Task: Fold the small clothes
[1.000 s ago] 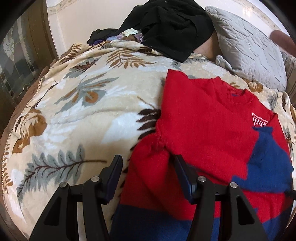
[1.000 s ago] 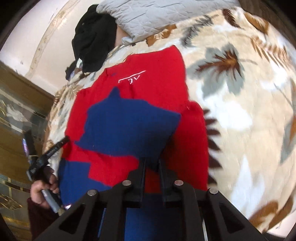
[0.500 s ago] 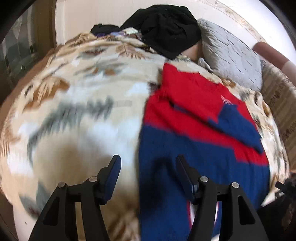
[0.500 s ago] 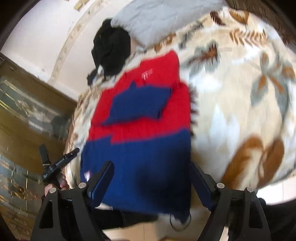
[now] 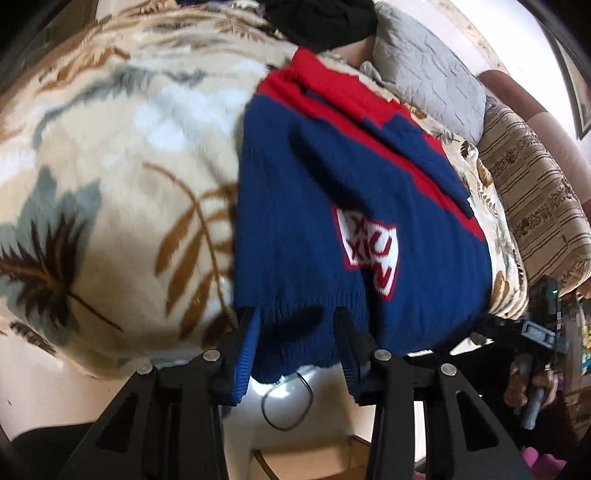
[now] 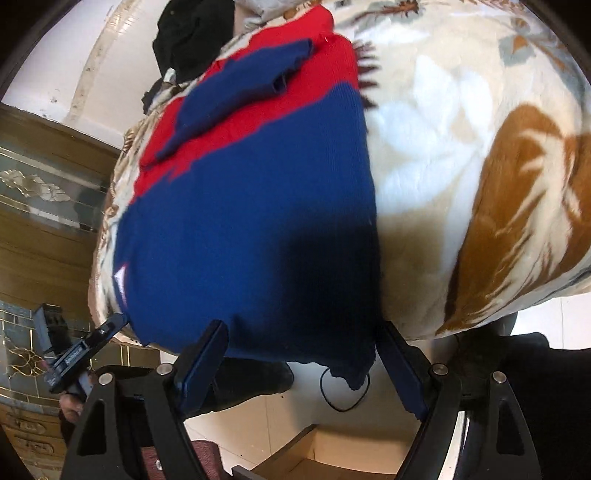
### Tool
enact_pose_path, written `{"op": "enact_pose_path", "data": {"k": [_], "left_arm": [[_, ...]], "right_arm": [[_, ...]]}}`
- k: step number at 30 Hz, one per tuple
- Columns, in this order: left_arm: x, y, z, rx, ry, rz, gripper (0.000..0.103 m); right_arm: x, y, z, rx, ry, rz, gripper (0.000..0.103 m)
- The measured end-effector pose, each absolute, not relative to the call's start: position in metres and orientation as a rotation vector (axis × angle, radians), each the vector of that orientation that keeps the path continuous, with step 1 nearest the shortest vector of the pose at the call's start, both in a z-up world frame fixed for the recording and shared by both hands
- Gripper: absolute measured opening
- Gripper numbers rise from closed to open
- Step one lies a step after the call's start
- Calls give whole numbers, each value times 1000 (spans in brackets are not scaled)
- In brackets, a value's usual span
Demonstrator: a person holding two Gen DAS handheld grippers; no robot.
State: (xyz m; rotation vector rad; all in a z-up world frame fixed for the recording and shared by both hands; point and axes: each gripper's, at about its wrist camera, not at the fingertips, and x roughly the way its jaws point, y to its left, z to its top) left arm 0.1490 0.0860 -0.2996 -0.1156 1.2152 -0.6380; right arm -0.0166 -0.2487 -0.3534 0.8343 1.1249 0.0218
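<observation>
A red and navy knit sweater [image 5: 317,221] lies flat on the leaf-print blanket, both sleeves folded in across its chest, a white patch with red letters on its lower part. It also shows in the right wrist view [image 6: 251,229]. Its hem hangs over the bed's front edge. My left gripper [image 5: 295,347] is open, its jaws astride the hem's left part. My right gripper [image 6: 303,354] is open wide, its jaws astride the hem's right corner. Neither is closed on the cloth.
A leaf-print blanket [image 5: 110,177] covers the bed. A black garment pile [image 5: 317,18] and a grey quilted pillow [image 5: 424,74] lie at the head. A striped cushion [image 5: 535,199] is at the right. A cardboard box [image 6: 325,458] and a black cable [image 5: 288,402] are on the floor below.
Both grippers pulled back from the sweater's chest to its hem at the bed's front edge. The right gripper let go of the folded sleeve and opened wide.
</observation>
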Motion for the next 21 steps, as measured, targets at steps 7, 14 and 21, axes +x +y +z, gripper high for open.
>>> {"op": "enact_pose_path", "data": {"k": [7,14,21], "left_arm": [[153,84,-301,-152,1216,-645,2],[141,92,-296,-113,1201,-539,11],[144,85,-305,-98,1236,-490,81]], "right_arm": [[-21,-249,-353,860,1113,61,36],[-29,-245,-337,877,1068,127,25],[-14,-243,-364,934,1172,64,75]]}}
